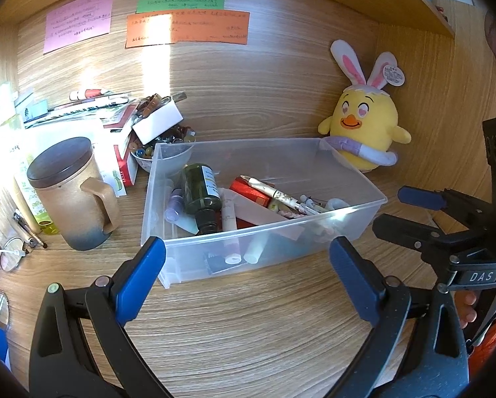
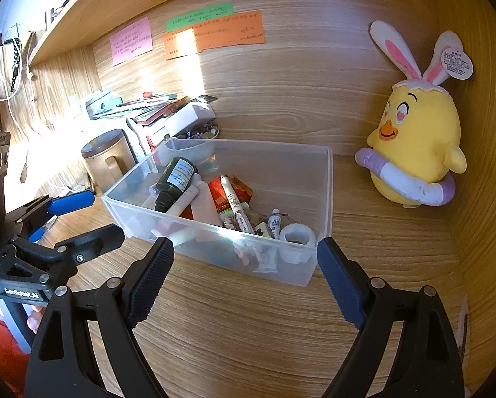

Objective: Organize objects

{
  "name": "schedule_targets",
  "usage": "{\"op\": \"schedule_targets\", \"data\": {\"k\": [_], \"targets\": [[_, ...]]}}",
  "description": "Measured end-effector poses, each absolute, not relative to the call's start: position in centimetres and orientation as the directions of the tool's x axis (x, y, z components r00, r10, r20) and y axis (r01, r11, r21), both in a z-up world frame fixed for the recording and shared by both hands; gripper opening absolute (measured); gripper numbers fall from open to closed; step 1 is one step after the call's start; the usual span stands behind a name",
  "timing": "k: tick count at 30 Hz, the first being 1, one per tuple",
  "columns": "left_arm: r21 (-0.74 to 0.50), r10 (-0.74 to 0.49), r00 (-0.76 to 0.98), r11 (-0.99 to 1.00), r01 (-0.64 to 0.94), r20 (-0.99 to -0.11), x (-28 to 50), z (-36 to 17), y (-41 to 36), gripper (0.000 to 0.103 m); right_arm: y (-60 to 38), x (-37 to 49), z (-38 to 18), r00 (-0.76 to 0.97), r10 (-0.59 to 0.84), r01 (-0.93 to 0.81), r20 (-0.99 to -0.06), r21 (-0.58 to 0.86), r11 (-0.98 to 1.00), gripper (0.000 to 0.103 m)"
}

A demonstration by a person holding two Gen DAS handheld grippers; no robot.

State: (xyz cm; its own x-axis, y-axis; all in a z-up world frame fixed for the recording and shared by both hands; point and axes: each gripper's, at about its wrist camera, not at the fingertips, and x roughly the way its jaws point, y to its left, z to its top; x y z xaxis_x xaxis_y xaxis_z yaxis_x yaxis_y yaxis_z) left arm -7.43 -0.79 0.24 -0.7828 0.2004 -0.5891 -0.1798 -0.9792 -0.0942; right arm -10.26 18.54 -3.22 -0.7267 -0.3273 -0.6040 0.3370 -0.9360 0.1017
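Note:
A clear plastic bin (image 1: 347, 217) (image 2: 327, 199) stands on the wooden desk. It holds a dark green bottle (image 1: 201, 192) (image 2: 176, 180), a red packet (image 1: 251, 192) (image 2: 229, 190), a white pen (image 1: 274, 192) (image 2: 234, 204), tubes and a white tape roll (image 2: 296, 237). My left gripper (image 1: 248, 265) is open and empty, just in front of the bin. My right gripper (image 2: 244, 265) is open and empty, in front of the bin's near right corner. Each gripper shows at the edge of the other's view, the right (image 1: 397, 212) and the left (image 2: 92, 212).
A brown lidded mug (image 1: 72, 195) (image 2: 107, 157) stands left of the bin. Behind it is a pile of books and boxes (image 1: 115, 116) (image 2: 155, 109) and a bowl of beads (image 1: 145, 157). A yellow plush chick (image 1: 364, 126) (image 2: 417, 146) sits at the right by the wall. Glasses (image 1: 12, 253) and pens (image 1: 27, 229) lie at far left.

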Motion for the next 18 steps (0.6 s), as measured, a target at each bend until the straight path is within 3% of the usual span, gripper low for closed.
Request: {"op": "schedule_targets", "data": {"k": [18], "targets": [[-0.104,0.223,-0.771,-0.974,-0.202,-0.597,-7.46,0.16,-0.56,0.101,18.71,-9.99,-3.19,-0.726,-0.331,0.335,-0.603,0.109,-0.936,0.087]]}}
